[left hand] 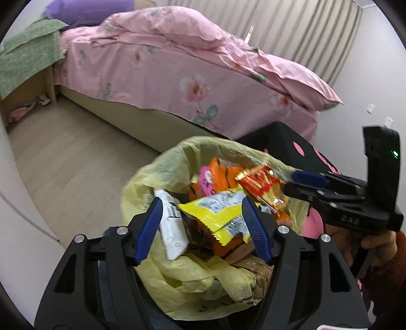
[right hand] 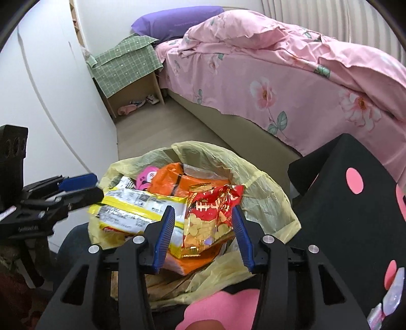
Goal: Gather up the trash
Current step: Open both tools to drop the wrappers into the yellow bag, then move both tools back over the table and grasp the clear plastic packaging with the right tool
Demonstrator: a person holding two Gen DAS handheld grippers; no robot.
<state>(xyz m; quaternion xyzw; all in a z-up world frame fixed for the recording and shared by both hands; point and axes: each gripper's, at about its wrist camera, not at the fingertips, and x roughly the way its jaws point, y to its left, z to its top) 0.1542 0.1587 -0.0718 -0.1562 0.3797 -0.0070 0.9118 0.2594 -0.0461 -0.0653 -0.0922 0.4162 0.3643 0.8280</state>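
Blue pads of my left gripper (left hand: pixel 203 223) stand apart above the bin bag (left hand: pixel 142 187), framing the yellow wrapper (left hand: pixel 215 215) without clamping it. That wrapper lies on top of the heap, with a white packet (left hand: pixel 171 228) just beside it at the left pad and an orange bag (left hand: pixel 223 170) behind it. My right gripper (right hand: pixel 203 228) is open too, its pads spread on either side of the red and gold packet (right hand: pixel 210 215), which sits tilted on the pile (whether a pad touches it, I cannot tell). From the left wrist view, the right gripper (left hand: pixel 304 185) comes in from the right, its fingertips at the red and gold packet (left hand: pixel 264 185) near the bag's far rim. From the right wrist view, the left gripper (right hand: pixel 83 187) reaches in from the left, its tips near the yellow wrapper (right hand: pixel 137 210).

All the trash I can see is in the pale yellow bin bag (right hand: pixel 266 200), which is filled close to its rim; a small pink piece (right hand: pixel 147 177) shows at the back beside the orange bag (right hand: pixel 172 182).

Next to the bag on my right is a black object with pink spots (right hand: pixel 355 203). Beyond lies the floor (left hand: pixel 76 157), then a bed (left hand: pixel 177 83) under a pink flowered cover, with a purple pillow (right hand: pixel 177 22) at its head and a nightstand draped in green checked cloth (right hand: pixel 127 61).
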